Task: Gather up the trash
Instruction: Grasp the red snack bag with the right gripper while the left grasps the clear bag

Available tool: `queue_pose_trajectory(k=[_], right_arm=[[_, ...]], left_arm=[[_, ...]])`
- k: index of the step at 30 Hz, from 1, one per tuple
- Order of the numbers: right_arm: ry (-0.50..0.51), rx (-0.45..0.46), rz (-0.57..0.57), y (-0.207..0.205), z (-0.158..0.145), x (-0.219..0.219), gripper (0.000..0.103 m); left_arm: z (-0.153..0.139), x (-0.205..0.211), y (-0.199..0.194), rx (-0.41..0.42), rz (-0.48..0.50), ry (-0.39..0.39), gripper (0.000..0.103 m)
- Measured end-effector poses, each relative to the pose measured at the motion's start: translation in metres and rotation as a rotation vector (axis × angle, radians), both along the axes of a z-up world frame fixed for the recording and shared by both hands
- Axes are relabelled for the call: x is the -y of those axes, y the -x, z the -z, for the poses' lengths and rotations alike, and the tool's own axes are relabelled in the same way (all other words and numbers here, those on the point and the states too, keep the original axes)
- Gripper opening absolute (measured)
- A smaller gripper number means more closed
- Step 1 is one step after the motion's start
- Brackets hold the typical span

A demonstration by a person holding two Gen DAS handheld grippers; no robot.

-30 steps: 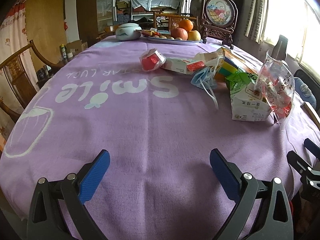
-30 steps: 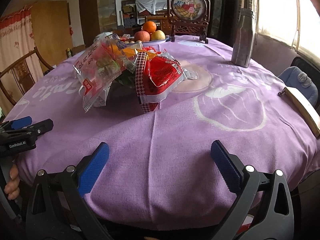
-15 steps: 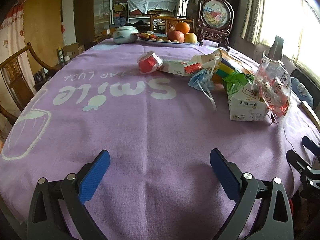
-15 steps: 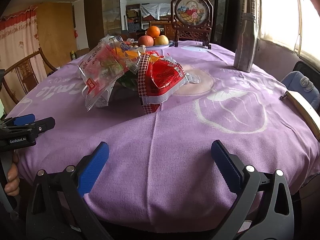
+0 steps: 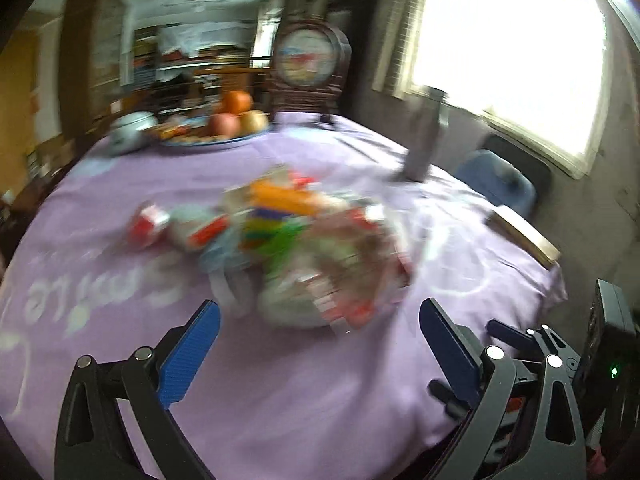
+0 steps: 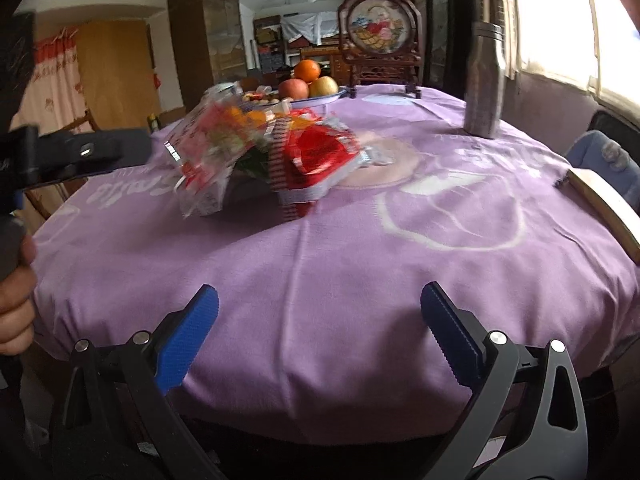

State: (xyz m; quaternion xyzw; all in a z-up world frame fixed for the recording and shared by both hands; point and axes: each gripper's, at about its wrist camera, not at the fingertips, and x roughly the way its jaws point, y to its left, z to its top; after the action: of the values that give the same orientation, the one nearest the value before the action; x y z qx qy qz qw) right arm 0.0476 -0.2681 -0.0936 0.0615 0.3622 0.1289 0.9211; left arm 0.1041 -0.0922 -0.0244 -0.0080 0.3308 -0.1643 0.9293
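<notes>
A heap of trash lies on the purple tablecloth (image 6: 360, 272): a clear snack bag (image 6: 208, 152), a red wrapper (image 6: 316, 160), and in the blurred left wrist view a clear bag (image 5: 340, 272), colourful cartons (image 5: 276, 216), a blue face mask (image 5: 224, 256) and a red-white cup (image 5: 146, 224). My left gripper (image 5: 320, 340) is open and empty, just short of the clear bag. My right gripper (image 6: 320, 328) is open and empty at the table's near edge, well short of the heap.
A plate of fruit (image 6: 308, 80), a framed round picture (image 6: 378, 32) and a steel bottle (image 6: 484, 80) stand further back. A wooden chair back (image 6: 604, 204) and a blue cushion (image 6: 600, 156) are at the right. The left gripper's body (image 6: 68, 156) shows at the left.
My left gripper has swung to the right and forward, so the trash heap now lies straight ahead between its fingers; its view is motion-blurred. My right gripper has moved slightly forward.
</notes>
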Motion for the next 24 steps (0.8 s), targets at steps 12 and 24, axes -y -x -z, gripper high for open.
queue_pose_trajectory(k=[12, 24], right_arm=[[-0.104, -0.002, 0.042, -0.008, -0.008, 0.033, 0.097], [-0.145, -0.059, -0.026, -0.057, -0.024, -0.004, 0.097]], left_arm=[[0.005, -0.031, -0.028, 0.028, 0.005, -0.008, 0.055], [0.008, -0.085, -0.007, 0.040, -0.057, 0.091, 0.097]])
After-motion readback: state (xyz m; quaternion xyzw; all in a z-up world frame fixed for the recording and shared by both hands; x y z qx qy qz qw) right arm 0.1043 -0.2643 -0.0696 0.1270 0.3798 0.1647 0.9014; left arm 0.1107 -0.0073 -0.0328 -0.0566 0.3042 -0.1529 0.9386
